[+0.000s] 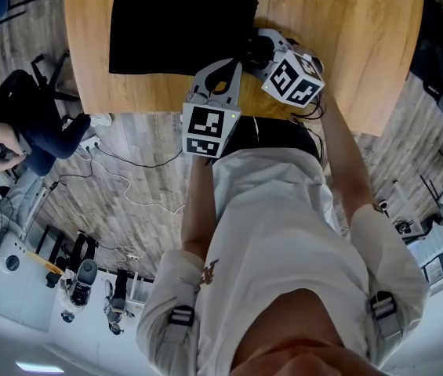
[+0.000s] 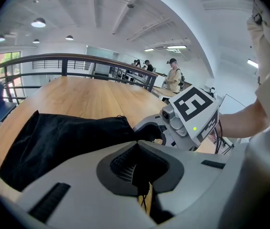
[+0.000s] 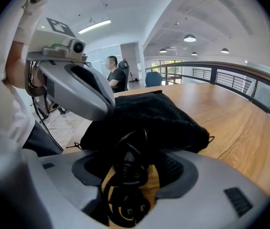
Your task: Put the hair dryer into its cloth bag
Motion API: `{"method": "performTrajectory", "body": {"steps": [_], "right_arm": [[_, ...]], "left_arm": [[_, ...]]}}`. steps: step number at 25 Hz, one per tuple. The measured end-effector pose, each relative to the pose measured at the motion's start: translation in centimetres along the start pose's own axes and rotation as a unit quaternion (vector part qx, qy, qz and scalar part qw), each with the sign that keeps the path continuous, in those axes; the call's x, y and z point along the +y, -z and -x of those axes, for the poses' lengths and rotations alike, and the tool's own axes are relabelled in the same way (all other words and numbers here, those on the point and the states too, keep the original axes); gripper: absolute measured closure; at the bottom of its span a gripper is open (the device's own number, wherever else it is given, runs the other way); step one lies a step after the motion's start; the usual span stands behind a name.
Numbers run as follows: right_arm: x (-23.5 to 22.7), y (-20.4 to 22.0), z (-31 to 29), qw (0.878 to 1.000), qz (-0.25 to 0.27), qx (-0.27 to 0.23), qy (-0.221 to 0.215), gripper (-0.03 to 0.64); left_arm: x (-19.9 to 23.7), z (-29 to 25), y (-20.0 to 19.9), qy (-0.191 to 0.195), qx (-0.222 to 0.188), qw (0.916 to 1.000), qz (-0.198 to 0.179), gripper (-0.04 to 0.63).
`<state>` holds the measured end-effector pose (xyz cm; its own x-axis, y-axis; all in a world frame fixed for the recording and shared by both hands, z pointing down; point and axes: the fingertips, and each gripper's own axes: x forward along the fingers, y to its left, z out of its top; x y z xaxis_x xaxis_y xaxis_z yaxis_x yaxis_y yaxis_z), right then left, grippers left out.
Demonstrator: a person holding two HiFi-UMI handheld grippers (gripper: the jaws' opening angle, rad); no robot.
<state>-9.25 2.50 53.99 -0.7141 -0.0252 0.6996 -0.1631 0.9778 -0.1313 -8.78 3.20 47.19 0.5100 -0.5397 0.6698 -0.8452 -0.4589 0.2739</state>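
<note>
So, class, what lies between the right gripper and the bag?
A coiled black power cord, lying right before the bag; the right gripper view shows it.

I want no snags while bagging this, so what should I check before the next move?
1. Black cloth bag rests on the wooden table: ok.
2. Left gripper shut on the bag's mouth edge: ok.
3. Right gripper jaws open, gripping nothing: ok.
4. Coiled black power cord inside the bag: not ok; it lies outside, between the right gripper's jaws.
5. Hair dryer body inside the bag: cannot tell, hidden.
</note>
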Motion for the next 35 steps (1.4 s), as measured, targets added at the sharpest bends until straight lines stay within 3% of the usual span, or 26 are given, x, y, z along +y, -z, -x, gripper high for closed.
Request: {"method": "performTrajectory", "body": {"steps": [8,25,35], "right_arm": [[0.1,1.3,2.1,1.000,-0.018,0.004,0.020,0.322],[-0.1,6.2,5.3,0.990,-0.110,0.019,0.084,0.324],[-0.1,6.4,5.0,0.989,-0.117,0.013,0.089,0.443]], "left_arm": [[0.0,-0.1,0.0,0.004,0.003,0.9999,-0.010,0.577],[0.0,-0.2,-0.1,0.010,0.017,0.9994,-0.027,0.577],[0.0,-0.1,0.2,0.011,0.019,0.9993,-0.030,0.578]]}}
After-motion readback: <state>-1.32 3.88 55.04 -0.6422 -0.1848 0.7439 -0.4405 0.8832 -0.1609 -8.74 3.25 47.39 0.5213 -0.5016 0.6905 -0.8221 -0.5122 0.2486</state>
